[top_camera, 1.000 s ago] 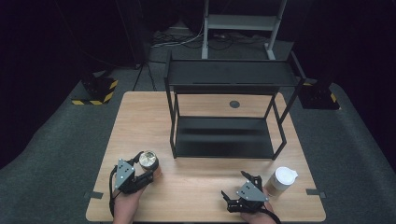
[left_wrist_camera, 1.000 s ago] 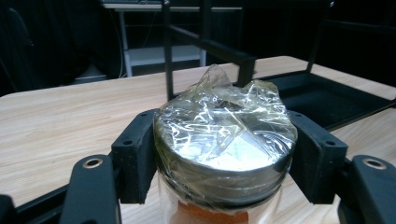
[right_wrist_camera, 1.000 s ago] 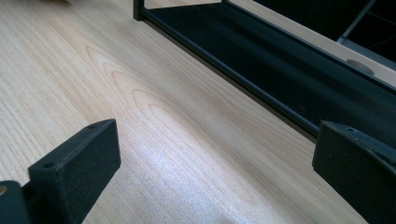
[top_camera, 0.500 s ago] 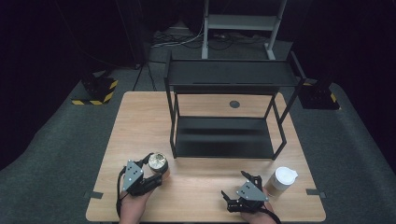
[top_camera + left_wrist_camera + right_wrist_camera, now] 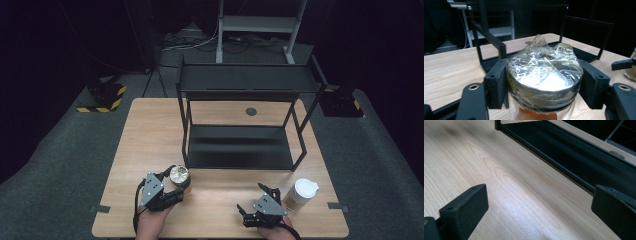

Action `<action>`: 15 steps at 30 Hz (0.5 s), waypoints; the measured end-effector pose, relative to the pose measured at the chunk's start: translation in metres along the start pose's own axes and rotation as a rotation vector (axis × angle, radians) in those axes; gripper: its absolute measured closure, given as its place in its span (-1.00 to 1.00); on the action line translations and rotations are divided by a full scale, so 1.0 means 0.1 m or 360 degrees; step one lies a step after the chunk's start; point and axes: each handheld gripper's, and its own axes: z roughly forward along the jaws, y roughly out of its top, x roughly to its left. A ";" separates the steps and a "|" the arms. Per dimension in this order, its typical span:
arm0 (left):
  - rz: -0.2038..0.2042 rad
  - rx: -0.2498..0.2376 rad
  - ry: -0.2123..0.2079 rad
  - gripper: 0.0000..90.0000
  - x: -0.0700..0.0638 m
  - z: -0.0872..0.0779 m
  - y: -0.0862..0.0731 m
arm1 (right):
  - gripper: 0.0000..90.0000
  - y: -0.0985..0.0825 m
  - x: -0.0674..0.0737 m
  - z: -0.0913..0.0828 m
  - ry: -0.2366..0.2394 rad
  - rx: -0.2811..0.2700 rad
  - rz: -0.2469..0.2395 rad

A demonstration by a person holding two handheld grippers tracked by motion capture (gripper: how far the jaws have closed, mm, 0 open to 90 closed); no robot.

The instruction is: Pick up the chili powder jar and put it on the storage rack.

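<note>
A glass jar (image 5: 179, 176) with a metal lid under crinkled clear film (image 5: 544, 72) has orange-brown contents. My left gripper (image 5: 176, 186) is shut on it just below the lid, one black pad on each side. It is at the table's front left, close to the front left leg of a black two-shelf rack (image 5: 240, 82). My right gripper (image 5: 251, 196) rests near the front edge, right of centre. It (image 5: 536, 205) is open, with bare wood between the jaws. A white lidded cup (image 5: 301, 192) stands just right of it.
The rack's lower shelf (image 5: 574, 152) lies low on the wooden table (image 5: 150, 130), ahead of the right gripper. A round grommet (image 5: 251, 111) sits in the tabletop behind the rack. Dark floor surrounds the table, and a metal stand (image 5: 260, 25) is at the back.
My left gripper has carried the jar to the right, nearer the rack's front left leg. The right gripper and the cup have stayed put.
</note>
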 end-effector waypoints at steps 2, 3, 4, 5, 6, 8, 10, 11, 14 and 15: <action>0.0012 0.0012 -0.0021 -0.26 -0.03 0.03 0.03 | -1.00 0.00 0.00 0.00 -0.0002 -0.0003 0.0003; 0.0012 0.0012 -0.0021 -0.26 -0.03 0.03 0.03 | -1.00 0.00 0.00 0.00 -0.0002 -0.0003 0.0003; 0.0012 0.0011 -0.0025 -0.26 -0.04 0.05 0.03 | -1.00 0.00 0.00 0.00 -0.0002 -0.0004 0.0002; 0.0010 0.0011 -0.0031 -0.26 -0.05 0.06 0.04 | -1.00 0.00 0.00 0.00 -0.0002 -0.0004 0.0002; 0.0013 0.0015 -0.0037 -0.26 -0.06 0.07 0.05 | -1.00 0.00 0.00 0.00 -0.0001 -0.0002 0.0003; 0.0016 0.0016 -0.0051 -0.26 -0.08 0.11 0.08 | -1.00 0.00 0.00 0.00 0.0000 -0.0002 0.0003; 0.0030 0.0020 -0.0067 -0.26 -0.10 0.15 0.13 | -1.00 0.00 -0.01 0.00 0.0000 -0.0002 0.0008; 0.0030 0.0020 -0.0067 -0.26 -0.10 0.15 0.13 | -1.00 0.00 -0.01 0.00 0.0001 -0.0002 0.0009; 0.0043 0.0005 -0.0081 -0.26 -0.14 0.22 0.22 | -1.00 0.00 -0.01 0.00 0.0003 -0.0002 0.0015; 0.0043 0.0005 -0.0081 -0.26 -0.14 0.22 0.22 | -1.00 0.00 -0.01 0.00 0.0003 -0.0002 0.0015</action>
